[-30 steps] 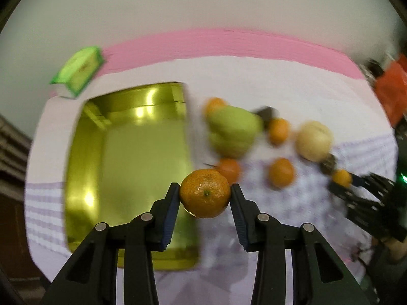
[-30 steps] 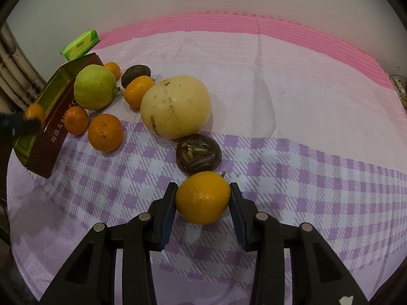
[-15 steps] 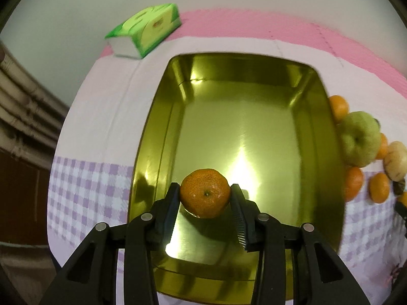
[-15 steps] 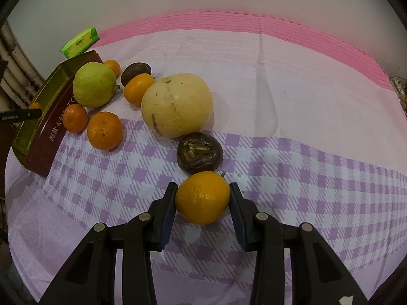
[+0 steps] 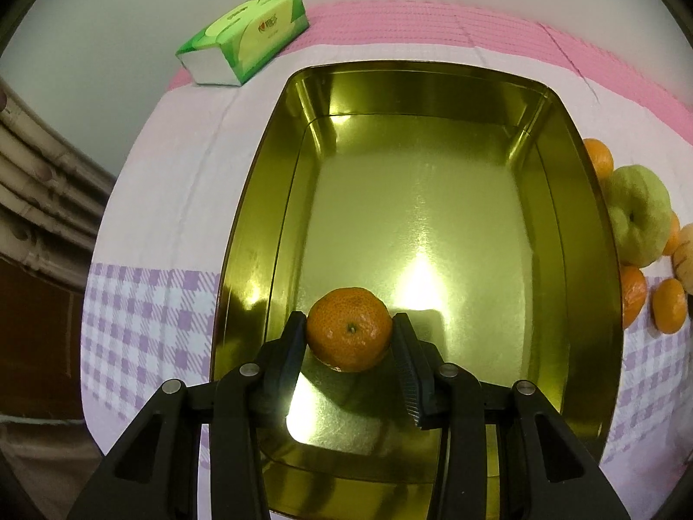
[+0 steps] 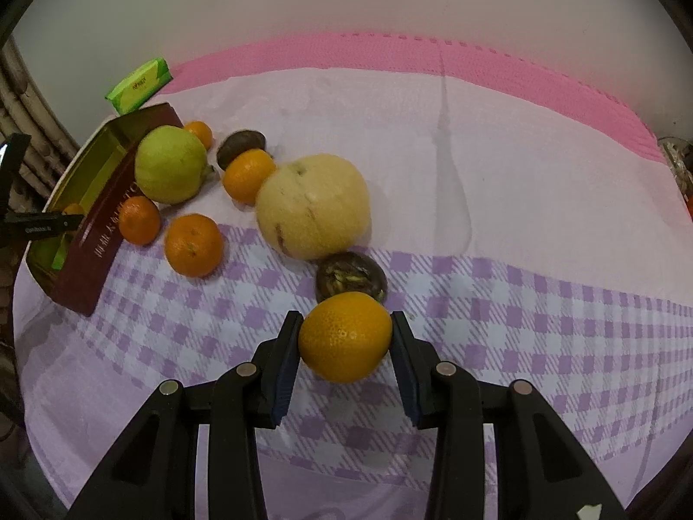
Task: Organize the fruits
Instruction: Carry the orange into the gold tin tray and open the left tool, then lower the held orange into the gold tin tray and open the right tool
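My left gripper (image 5: pixel 348 331) is shut on a tangerine (image 5: pixel 348 328) and holds it low inside the empty gold tin (image 5: pixel 589 303), near its front. My right gripper (image 6: pixel 345 336) is shut on an orange (image 6: pixel 345 336), lifted above the checked cloth. In the right wrist view the tin (image 6: pixel 97 234) stands at the left, with a green guava (image 6: pixel 170 164), several tangerines (image 6: pixel 193 245), a large pale pomelo (image 6: pixel 312 206) and two dark passion fruits (image 6: pixel 350 276) beside it. The left gripper (image 6: pixel 41 225) shows over the tin there.
A green tissue pack (image 5: pixel 244 37) lies behind the tin on the pink mat (image 6: pixel 390 54). The guava (image 5: pixel 639 212) and tangerines (image 5: pixel 669 305) lie right of the tin. Bamboo furniture (image 5: pixel 39 199) stands at the left edge of the table.
My left gripper carried the tangerine from beside the fruit pile over the tin and down into it. My right gripper lifted the orange up and away from the passion fruit.
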A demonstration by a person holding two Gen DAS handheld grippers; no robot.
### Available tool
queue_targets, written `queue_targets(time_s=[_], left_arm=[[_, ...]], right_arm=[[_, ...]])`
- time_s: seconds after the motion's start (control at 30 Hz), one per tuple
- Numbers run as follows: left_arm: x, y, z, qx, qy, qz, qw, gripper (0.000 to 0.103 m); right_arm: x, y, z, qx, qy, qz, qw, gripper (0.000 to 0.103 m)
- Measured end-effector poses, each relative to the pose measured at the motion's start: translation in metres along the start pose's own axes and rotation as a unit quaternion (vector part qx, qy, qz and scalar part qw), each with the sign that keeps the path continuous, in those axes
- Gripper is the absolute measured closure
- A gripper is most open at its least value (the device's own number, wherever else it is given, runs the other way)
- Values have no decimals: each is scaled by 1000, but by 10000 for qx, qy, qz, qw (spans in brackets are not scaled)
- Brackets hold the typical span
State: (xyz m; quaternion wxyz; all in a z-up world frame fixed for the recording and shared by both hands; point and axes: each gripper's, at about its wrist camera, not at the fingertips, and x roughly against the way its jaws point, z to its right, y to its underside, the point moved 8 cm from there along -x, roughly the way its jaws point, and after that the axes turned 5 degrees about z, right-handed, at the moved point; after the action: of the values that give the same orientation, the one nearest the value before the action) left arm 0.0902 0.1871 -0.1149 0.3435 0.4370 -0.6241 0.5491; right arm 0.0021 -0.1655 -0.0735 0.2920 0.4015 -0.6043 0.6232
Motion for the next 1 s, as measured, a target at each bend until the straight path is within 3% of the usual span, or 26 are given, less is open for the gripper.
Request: queue_targets(time_s=[0.3,0.47,0.57,0.8,0.87,1.0], left_arm=[[2,1,-2,101,141,25,9998,61],[26,-12,-1,237,542,465,9972,54],[38,-17,-9,392,556,670,9954,49],[53,-14,-71,1394,122,851,9865,46],[57,-5,-100,1755,-212,832,9807,45],[58,19,-144,2367,-544,729,9673,43]], right_arm=[[15,-26,-37,375,-218,160,9989,66],[14,-45,-76,728,-506,226,9958,66],[13,-57,-103,886,-718,290,9931,66],[0,-89,-177,1306,-1120,398,9843,66],[-6,-96,-195,1343,-1227,377,9826,66],[-20,-109,-229,1493,-1361,324,9788,66]])
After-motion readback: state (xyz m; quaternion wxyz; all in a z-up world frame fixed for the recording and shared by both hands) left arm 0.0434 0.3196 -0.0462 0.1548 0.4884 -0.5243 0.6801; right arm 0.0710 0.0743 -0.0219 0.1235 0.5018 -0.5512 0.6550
